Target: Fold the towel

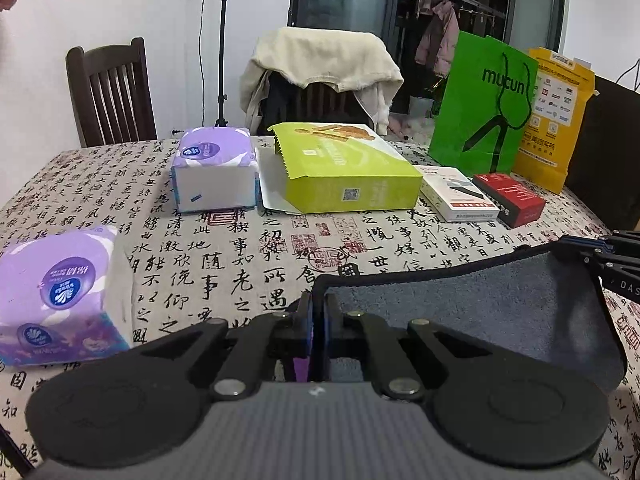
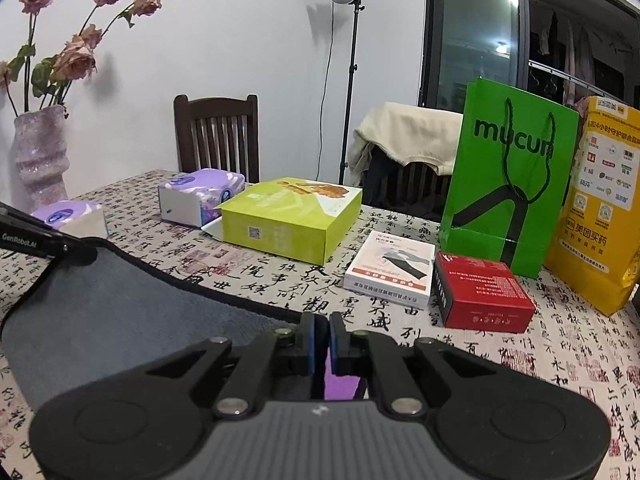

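Towel (image 1: 500, 300) corners are pinched by both tools: the left hand-held gripper (image 1: 318, 312) is closed on the dark-bound edge at one corner, and the right hand-held gripper (image 2: 322, 332) is closed on the same edge at the other corner. The grey cloth is held up off the surface (image 1: 224, 248), its bound edge stretched between the two grips with a slight sag, while the rest hangs down toward the person and out of view. In the left view the right tool is seen at the far end of the edge; in the right view the left tool is seen likewise.

The step in hand is judged to be the carrying of the lifted edge over for a fold. Next, both corners would need to be moved together, level and taut, across to the opposite edge, then lowered and released. Whether the lower part rests flat cannot be told. A tissue pack (image 1: 60, 296) lies near on the left and should be cleared by the cloth.
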`<state>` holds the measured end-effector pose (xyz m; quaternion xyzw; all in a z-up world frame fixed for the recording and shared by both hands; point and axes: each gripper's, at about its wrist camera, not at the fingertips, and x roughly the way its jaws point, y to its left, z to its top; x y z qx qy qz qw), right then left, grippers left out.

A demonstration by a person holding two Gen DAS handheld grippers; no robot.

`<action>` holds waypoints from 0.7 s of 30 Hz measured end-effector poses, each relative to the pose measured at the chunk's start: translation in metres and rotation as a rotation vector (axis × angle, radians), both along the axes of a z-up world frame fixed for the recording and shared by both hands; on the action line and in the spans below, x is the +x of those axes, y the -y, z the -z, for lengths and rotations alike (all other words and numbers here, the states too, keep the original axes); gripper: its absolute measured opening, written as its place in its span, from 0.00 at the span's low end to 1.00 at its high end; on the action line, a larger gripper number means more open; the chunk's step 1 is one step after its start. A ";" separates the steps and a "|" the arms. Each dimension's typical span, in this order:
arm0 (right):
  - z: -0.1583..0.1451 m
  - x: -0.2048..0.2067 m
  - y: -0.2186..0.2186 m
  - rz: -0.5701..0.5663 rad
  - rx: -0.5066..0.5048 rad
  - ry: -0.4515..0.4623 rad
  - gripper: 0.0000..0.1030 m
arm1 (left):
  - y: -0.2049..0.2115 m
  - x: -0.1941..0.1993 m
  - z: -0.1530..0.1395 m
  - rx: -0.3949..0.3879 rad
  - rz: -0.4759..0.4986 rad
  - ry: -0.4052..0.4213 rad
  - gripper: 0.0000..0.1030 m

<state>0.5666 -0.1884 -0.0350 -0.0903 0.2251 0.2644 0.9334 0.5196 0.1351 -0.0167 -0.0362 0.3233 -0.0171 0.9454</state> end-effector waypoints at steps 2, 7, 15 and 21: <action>0.000 0.005 -0.002 0.000 -0.005 0.000 0.07 | -0.001 0.006 0.002 -0.002 -0.002 -0.008 0.06; 0.006 0.020 -0.006 0.005 -0.010 -0.021 0.07 | -0.005 0.023 0.011 -0.007 -0.007 -0.033 0.06; 0.022 0.042 -0.010 0.016 -0.027 -0.060 0.07 | -0.006 0.046 0.025 -0.002 -0.010 -0.066 0.06; 0.033 0.056 -0.013 0.019 -0.036 -0.091 0.07 | -0.010 0.057 0.036 -0.013 -0.019 -0.097 0.06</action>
